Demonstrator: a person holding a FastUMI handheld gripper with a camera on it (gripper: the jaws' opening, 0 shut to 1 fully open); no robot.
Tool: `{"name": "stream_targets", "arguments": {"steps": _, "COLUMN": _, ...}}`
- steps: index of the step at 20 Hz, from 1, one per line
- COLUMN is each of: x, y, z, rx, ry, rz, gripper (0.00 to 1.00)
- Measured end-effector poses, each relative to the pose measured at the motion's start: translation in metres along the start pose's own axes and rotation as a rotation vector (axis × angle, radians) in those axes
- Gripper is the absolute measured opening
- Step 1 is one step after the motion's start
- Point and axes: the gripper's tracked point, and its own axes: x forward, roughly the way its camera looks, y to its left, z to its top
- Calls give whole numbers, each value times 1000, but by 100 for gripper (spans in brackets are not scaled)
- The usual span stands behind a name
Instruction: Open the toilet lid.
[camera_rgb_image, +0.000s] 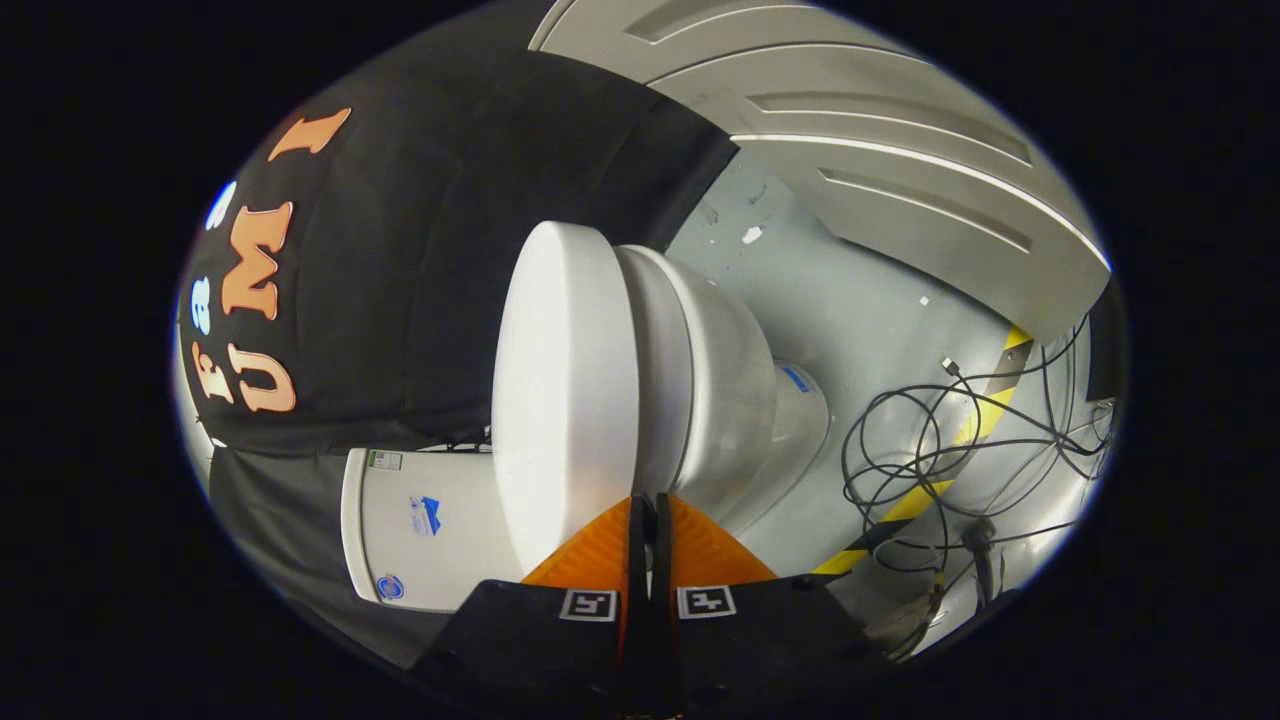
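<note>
We hold the gripper (643, 510) rolled on its side, so the toilet (700, 400) appears turned, its tank (420, 520) to one side and the floor (860, 320) with tangled cables (950, 450) to the other. The orange fingers (600, 550) are pressed nearly together, a thin gap between them, gripping nothing. Their tips sit right at the front edge of the lid (565, 390), which still lies down on the bowl; whether they touch it we cannot tell. To do this step well, we judge the tips should slip under the lid's lip at the seam, then swing it toward the tank in a steady arc, keeping contact so it does not drop back.
</note>
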Motion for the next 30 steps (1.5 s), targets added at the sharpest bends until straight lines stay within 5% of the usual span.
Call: {"name": "stream_targets", "arguments": {"steps": 30, "x": -52, "y": 163, "z": -11, "rx": -343, "ry": -174, "rz": -131, "gripper": 8}}
